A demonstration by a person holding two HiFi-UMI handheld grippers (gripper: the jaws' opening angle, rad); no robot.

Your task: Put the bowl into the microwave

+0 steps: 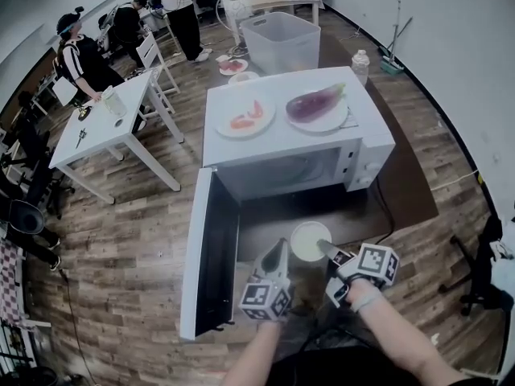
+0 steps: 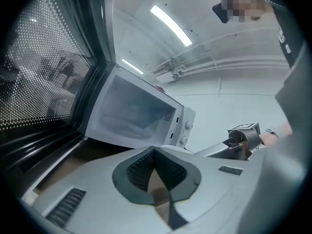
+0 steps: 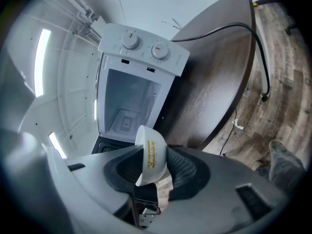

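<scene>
A white bowl (image 1: 308, 240) hangs over the dark table in front of the white microwave (image 1: 282, 141). My right gripper (image 1: 325, 248) is shut on the bowl's rim. In the right gripper view the bowl (image 3: 151, 152) stands on edge between the pads, facing the empty cavity (image 3: 127, 106). The microwave door (image 1: 211, 256) is swung fully open to the left. My left gripper (image 1: 278, 254) is just left of the bowl, shut with nothing in it. In the left gripper view its tips (image 2: 155, 151) meet, and the microwave (image 2: 141, 112) lies ahead with the door (image 2: 44, 82) at the left.
On top of the microwave are a plate of red food (image 1: 244, 117) and an eggplant (image 1: 315, 102) on a plate. A black cable (image 3: 258, 48) crosses the dark table (image 1: 402, 183). A plastic bin (image 1: 282, 43), a bottle (image 1: 360, 64), a white table (image 1: 96, 131) and people stand behind.
</scene>
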